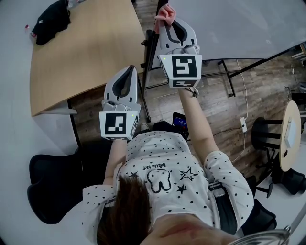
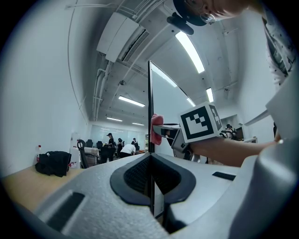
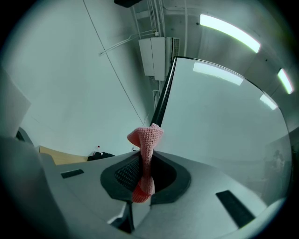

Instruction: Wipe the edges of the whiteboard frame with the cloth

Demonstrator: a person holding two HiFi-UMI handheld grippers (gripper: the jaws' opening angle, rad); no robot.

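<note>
The whiteboard [image 1: 239, 24] stands in front of me, its black frame edge [image 1: 149, 45] running down on the left. My right gripper [image 1: 167, 20] is shut on a pink knitted cloth [image 1: 165, 11], which is pressed against that edge high up. The cloth [image 3: 145, 140] sticks out of the right gripper [image 3: 142, 175], touching the dark frame [image 3: 164, 95]. My left gripper [image 1: 128, 71] sits lower on the same edge. In the left gripper view the frame [image 2: 150, 102] runs straight between the closed jaws of the left gripper [image 2: 150, 163], with the cloth [image 2: 156, 129] above.
A wooden table [image 1: 81, 52] with a black bag [image 1: 51, 21] stands to the left of the board. The board's black stand legs [image 1: 228, 76] spread over the wood floor. A black chair [image 1: 52, 186] is at lower left, a small round table [image 1: 290, 136] at right.
</note>
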